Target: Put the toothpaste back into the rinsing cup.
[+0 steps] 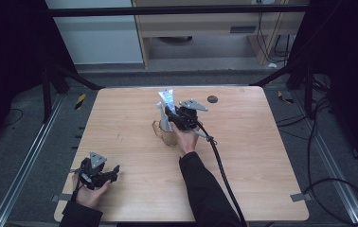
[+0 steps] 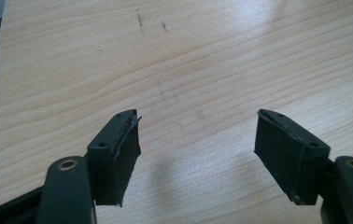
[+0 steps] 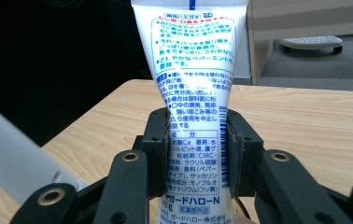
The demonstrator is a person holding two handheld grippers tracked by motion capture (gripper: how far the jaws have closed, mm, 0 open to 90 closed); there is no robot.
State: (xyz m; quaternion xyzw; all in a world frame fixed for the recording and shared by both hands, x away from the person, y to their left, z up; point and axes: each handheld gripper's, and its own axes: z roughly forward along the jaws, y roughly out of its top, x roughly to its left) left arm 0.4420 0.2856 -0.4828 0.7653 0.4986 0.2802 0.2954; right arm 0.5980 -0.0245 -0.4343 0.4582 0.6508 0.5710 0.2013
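Observation:
A white toothpaste tube with blue print stands upright, its lower end in or just above a clear glass mug near the table's middle. My right gripper is shut on the tube. In the right gripper view the jaws pinch the tube at its narrow lower part, right gripper. A white slanted stick leans at the left; what it is I cannot tell. My left gripper rests at the table's front left, held in a hand. It is open over bare wood, left gripper.
The wooden table has a small dark round disc at the back, right of the mug. A black cable trails from the right gripper toward the front edge. Beyond the table are a grey floor and a wooden cabinet.

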